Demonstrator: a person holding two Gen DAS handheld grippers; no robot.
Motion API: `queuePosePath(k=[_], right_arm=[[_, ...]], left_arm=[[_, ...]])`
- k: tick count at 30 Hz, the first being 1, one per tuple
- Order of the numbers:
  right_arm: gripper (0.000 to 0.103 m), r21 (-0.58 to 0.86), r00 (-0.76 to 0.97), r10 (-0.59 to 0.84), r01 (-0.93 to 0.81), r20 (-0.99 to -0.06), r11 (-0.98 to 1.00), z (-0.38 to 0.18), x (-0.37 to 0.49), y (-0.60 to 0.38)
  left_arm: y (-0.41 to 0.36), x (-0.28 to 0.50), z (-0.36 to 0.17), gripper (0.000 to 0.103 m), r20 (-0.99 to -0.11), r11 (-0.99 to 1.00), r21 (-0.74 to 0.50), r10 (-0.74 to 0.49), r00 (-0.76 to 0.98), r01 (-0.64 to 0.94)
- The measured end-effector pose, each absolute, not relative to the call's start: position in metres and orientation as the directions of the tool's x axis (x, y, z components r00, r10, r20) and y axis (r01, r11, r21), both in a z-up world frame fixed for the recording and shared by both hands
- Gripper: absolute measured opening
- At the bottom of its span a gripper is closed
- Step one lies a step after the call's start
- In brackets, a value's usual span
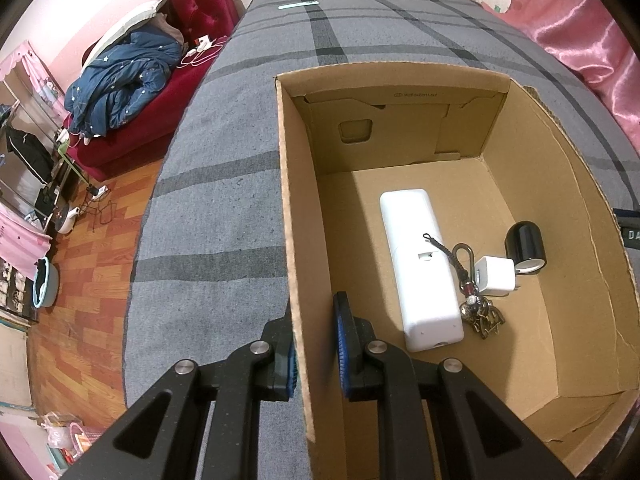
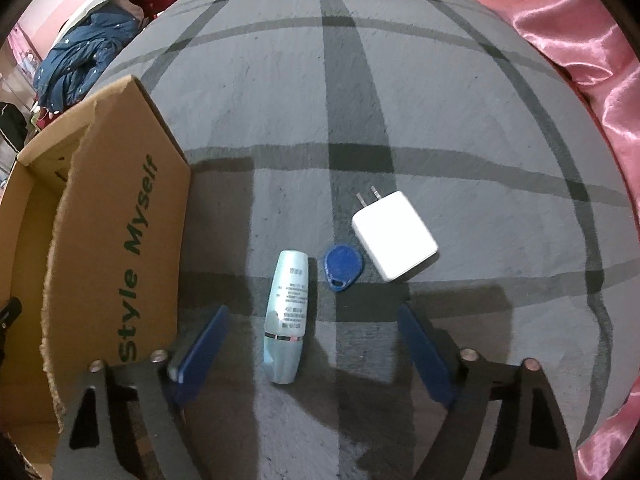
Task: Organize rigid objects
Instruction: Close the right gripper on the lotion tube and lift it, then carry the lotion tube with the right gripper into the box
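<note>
My right claw (image 2: 312, 352) gapes wide, empty, around the pale bottle (image 2: 285, 320) at lower centre; I'd close squarely mid-body. Left claw (image 1: 314, 344) pinches the box wall (image 1: 294, 240).

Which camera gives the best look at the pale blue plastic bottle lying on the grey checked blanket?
The right wrist view: the pale blue plastic bottle lies in full sight on the grey checked blanket, between the open jaws of the right gripper. The left wrist view doesn't show it.
</note>
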State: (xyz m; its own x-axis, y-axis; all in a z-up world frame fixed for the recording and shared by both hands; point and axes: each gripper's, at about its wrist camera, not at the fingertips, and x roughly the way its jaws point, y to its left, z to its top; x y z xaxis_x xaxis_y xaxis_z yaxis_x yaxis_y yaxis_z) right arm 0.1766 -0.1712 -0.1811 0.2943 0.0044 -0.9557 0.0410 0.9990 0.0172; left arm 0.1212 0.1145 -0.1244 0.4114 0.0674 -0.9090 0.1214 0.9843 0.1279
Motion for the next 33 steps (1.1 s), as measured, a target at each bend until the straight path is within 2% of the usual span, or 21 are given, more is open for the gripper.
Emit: queuePosePath(k=[6, 9, 12, 13, 33], right_arm=[[0.073, 0.035, 0.277, 0.027, 0.024, -0.960, 0.999, -0.193, 0.180, -0.166], [0.063, 0.028, 0.264, 0.024, 0.013, -0.964, 1.000, -0.199, 0.181, -0.163], [0.040, 0.036, 0.230, 0.034, 0.003, -0.973, 0.999, -0.212, 0.182, -0.160], [0.028, 0.041, 0.223, 0.040, 0.000, -0.974, 0.999, -0.214, 0.182, -0.160], [0.027, 0.039, 0.246, 0.031, 0.027, -0.969, 0.999, -0.198, 0.160, -0.161]], left_arm=[[0.113, 0.121, -0.124, 0.016, -0.908, 0.983, 0.134, 0.071, 0.413, 0.124], [0.113, 0.121, -0.123, 0.016, -0.908, 0.984, 0.131, 0.069, 0.414, 0.123], [0.113, 0.120, -0.123, 0.016, -0.907, 0.984, 0.131, 0.069, 0.415, 0.123], [0.113, 0.120, -0.123, 0.016, -0.907, 0.984, 0.131, 0.069, 0.415, 0.123], [0.113, 0.120, -0.123, 0.016, -0.908, 0.984, 0.131, 0.069, 0.414, 0.122]])
